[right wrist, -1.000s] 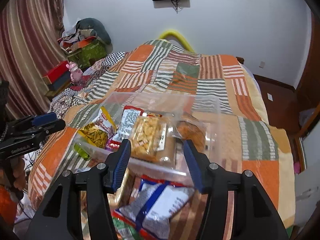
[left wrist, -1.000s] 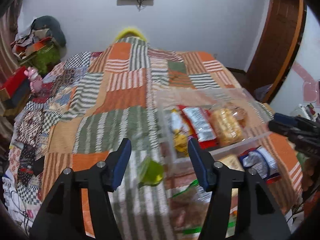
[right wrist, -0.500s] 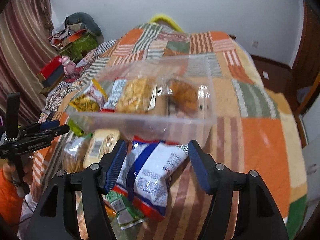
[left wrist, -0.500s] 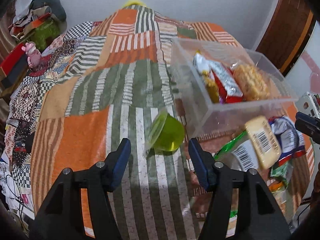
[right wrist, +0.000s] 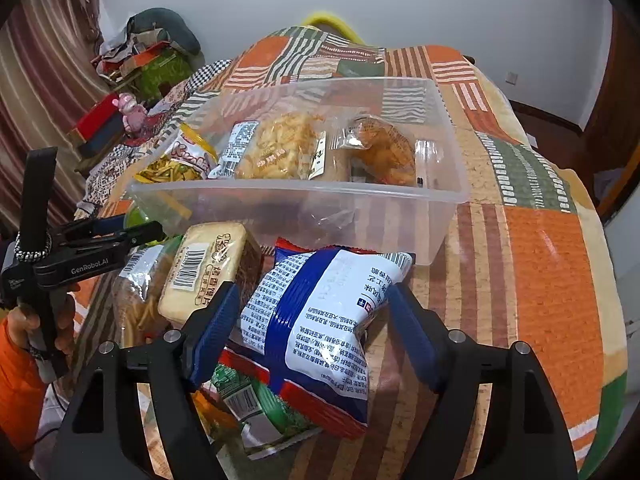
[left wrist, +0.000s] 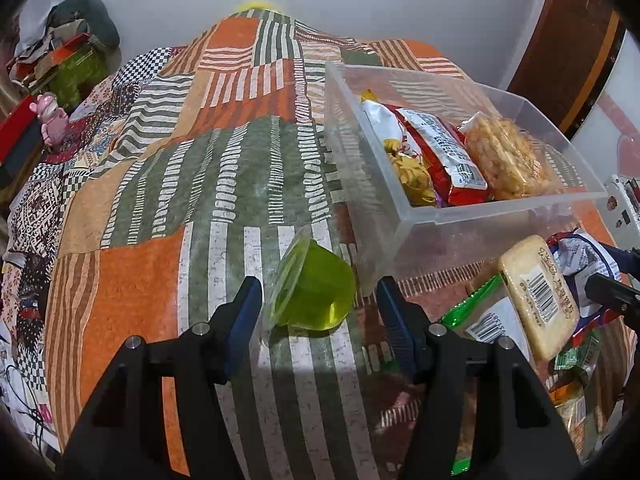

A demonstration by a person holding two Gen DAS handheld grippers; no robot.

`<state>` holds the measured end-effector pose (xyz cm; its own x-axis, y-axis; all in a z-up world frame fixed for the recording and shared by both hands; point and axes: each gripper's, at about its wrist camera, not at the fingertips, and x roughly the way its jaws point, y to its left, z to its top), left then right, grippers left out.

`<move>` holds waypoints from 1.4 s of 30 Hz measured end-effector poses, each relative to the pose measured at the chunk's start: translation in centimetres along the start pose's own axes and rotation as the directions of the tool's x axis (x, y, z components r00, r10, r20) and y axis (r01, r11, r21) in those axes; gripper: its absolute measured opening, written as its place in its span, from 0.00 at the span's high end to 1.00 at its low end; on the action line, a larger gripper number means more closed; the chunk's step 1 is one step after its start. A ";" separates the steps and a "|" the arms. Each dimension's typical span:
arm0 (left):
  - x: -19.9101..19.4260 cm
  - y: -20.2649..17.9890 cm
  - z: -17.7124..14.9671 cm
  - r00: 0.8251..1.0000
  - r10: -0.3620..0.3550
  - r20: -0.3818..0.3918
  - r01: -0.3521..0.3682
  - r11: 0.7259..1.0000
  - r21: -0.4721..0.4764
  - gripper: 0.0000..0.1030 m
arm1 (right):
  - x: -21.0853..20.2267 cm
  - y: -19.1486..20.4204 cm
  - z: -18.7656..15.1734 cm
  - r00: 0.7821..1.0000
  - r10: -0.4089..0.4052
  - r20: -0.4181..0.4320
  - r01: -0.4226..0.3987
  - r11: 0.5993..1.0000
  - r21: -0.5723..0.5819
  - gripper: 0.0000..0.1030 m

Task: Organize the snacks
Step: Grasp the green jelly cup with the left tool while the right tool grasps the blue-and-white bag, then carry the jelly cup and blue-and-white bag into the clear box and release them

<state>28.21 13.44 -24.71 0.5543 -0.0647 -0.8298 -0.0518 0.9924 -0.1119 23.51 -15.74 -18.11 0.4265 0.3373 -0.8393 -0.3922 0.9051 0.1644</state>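
A clear plastic bin (left wrist: 500,216) (right wrist: 304,196) on the patchwork bed holds several snack packs. A green jelly cup (left wrist: 312,290) lies on its side just in front of the bin. My left gripper (left wrist: 318,300) is open, its fingers either side of the cup, not touching it. A blue-and-white snack bag (right wrist: 324,320) lies in front of the bin. My right gripper (right wrist: 310,308) is open, fingers either side of that bag. A yellow biscuit pack (right wrist: 204,268) (left wrist: 536,296) lies beside it on other packs.
More loose packs lie piled at the bed's near edge (right wrist: 248,404). A pink toy (left wrist: 50,120) and boxes sit at the far left. A wooden door (left wrist: 560,40) stands at the right. The left gripper shows in the right wrist view (right wrist: 132,232).
Both grippers have dropped lower and closer. The left now straddles the green cup. The right now straddles the blue-and-white bag. Both stay open.
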 end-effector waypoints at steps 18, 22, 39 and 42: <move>1.6 1.3 0.0 1.000 0.027 -0.007 -0.027 1.000 -0.004 0.53 | 0.6 0.1 0.0 1.000 -0.010 -0.005 0.010 1.000 0.019 0.24; 1.5 1.0 -0.2 0.999 0.044 0.015 -0.044 0.999 0.014 0.56 | 0.5 -0.2 -0.1 1.000 0.000 -0.006 0.001 1.000 0.023 0.25; -4.5 1.2 -1.4 0.996 0.041 0.075 -0.040 0.999 -0.025 0.61 | -0.7 -1.0 -1.1 1.000 0.016 0.003 -0.016 1.000 0.011 0.51; -5.8 0.6 -1.3 0.995 0.037 0.094 -0.035 0.999 -0.017 0.61 | -1.3 -1.0 -1.2 1.000 0.012 0.009 -0.012 1.000 0.010 0.52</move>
<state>23.90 14.24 -20.61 0.6280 -0.0178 -0.7780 -0.0859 0.9921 -0.0920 22.37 -17.43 -17.86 0.4294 0.3504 -0.8324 -0.3894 0.9034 0.1794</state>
